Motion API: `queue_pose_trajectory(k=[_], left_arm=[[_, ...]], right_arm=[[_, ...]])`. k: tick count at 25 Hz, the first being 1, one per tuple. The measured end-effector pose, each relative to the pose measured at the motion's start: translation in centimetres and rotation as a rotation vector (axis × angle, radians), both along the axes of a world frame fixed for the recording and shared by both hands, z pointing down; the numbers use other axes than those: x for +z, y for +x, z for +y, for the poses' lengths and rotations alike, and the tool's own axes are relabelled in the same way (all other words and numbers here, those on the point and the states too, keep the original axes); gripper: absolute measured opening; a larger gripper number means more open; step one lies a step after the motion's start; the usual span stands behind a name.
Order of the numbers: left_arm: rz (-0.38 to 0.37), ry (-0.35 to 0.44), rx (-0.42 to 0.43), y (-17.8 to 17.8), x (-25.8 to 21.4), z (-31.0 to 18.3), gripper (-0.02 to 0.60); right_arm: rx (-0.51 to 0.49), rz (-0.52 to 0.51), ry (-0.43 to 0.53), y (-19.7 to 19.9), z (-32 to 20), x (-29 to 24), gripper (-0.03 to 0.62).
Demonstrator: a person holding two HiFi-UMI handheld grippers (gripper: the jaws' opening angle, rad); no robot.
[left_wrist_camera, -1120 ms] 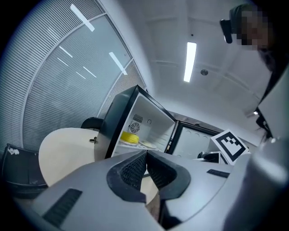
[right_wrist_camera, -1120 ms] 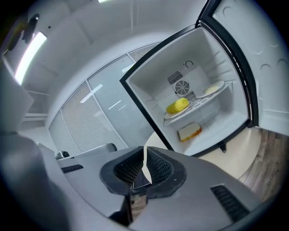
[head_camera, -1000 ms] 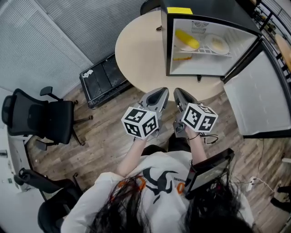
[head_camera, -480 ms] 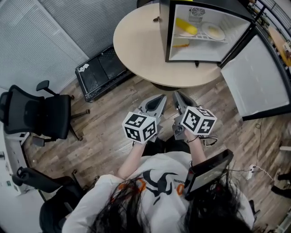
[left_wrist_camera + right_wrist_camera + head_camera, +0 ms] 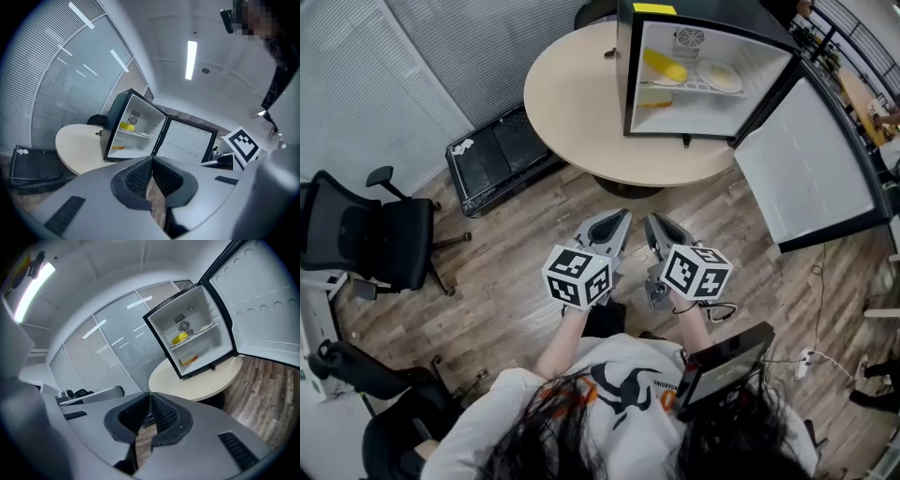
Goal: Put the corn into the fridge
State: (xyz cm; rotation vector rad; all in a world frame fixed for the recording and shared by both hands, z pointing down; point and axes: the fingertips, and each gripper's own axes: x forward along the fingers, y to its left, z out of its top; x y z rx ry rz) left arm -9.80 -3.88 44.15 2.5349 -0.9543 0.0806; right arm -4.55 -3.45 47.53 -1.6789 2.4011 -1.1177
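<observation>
The yellow corn (image 5: 664,66) lies on the upper shelf of the small black fridge (image 5: 630,70), which stands open on the round beige table (image 5: 572,103). A white plate (image 5: 723,77) sits beside the corn, and an orange item (image 5: 654,101) lies on the fridge floor below. Both grippers hang over the wooden floor, well short of the table. My left gripper (image 5: 617,221) and right gripper (image 5: 653,225) are side by side, jaws shut and empty. The corn (image 5: 126,125) shows far off in the left gripper view, and also in the right gripper view, corn (image 5: 179,338).
The fridge door (image 5: 806,173) swings wide to the right, past the table's edge. A black flat case (image 5: 502,155) lies on the floor left of the table. A black office chair (image 5: 370,234) stands at the left. Cables (image 5: 811,356) lie at the right.
The table and fridge have slid farther away in the head view as the person backs off. Both grippers stay shut and close together.
</observation>
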Motion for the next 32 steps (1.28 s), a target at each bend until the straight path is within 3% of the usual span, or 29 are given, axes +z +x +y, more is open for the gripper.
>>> queue_pose_trajectory(k=[19,32], left_arm=[[-0.044,-0.011,-0.027,7.5,0.8,14.4,0.011],[-0.049,0.0,-0.01,10.5,1.1,18.1,0.011]], right_arm=[[-0.054,-0.006,0.015,7.5,14.3,-0.2,0.026],[-0.056,0.003,0.048,10.4,18.3,-0.6,0.026]])
